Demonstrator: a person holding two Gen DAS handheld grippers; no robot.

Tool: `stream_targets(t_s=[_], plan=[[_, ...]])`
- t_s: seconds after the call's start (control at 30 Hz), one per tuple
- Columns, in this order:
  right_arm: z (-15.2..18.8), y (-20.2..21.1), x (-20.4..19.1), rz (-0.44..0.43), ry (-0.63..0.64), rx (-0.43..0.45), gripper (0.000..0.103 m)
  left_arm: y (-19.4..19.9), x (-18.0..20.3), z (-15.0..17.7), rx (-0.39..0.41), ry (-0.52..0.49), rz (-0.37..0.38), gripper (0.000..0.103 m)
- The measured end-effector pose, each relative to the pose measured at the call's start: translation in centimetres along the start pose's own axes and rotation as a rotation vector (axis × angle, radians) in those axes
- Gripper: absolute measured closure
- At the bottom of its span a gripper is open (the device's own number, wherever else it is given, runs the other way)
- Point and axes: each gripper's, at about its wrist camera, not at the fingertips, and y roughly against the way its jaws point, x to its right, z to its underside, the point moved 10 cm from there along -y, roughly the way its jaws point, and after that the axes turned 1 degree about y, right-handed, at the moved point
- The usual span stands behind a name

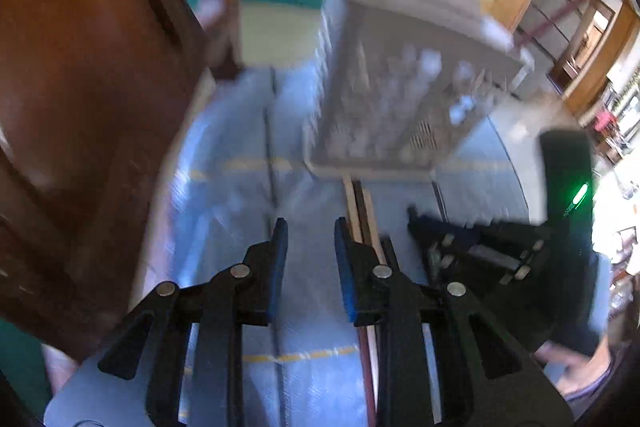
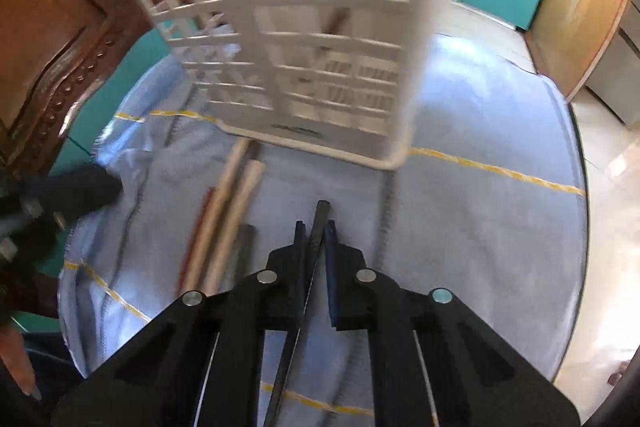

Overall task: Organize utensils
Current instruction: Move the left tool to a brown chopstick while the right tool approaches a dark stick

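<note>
A white slotted utensil basket point(image 2: 304, 39) stands on a light blue towel point(image 2: 480, 131); it also shows in the left wrist view point(image 1: 400, 99) with several pale utensils inside. My right gripper point(image 2: 314, 225) is shut on a thin black chopstick point(image 2: 316, 239) that points toward the basket's base. Several wooden and dark utensils point(image 2: 228, 215) lie on the towel left of it. My left gripper point(image 1: 310, 227) is open and empty above the towel, with the same utensils point(image 1: 362, 211) beside its right finger. The right gripper point(image 1: 480, 251) shows at the right in the left wrist view.
A carved brown wooden chair back point(image 1: 80, 87) rises at the left, also seen in the right wrist view point(image 2: 52, 47). The round table's edge point(image 2: 580, 187) curves at the right over pale floor. Teal walls and wooden doors stand behind.
</note>
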Motion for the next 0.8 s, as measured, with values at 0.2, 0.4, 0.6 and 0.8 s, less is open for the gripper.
stream_targets(t_s=[0.2, 0.4, 0.6, 0.8], plan=[[1.0, 1.1, 2.0, 0.032, -0.022, -0.001, 0.093, -2.3, 2.1, 3.2, -0.092, -0.088, 0.022, 0.074], [1.0, 0.9, 2.4, 0.046, -0.006, -0.014, 0.093, -3.1, 2.3, 4.3, -0.108, -0.129, -0.015, 0.073], [1.9, 0.2, 2.4, 0.057, 0.009, -0.019, 0.092, -2.8, 0.3, 3.5, -0.109, -0.091, -0.096, 0.085], [2.0, -0.2, 2.3, 0.056, -0.002, -0.027, 0.090, -1.9, 0.7, 3.7, -0.088, -0.061, -0.009, 0.084]])
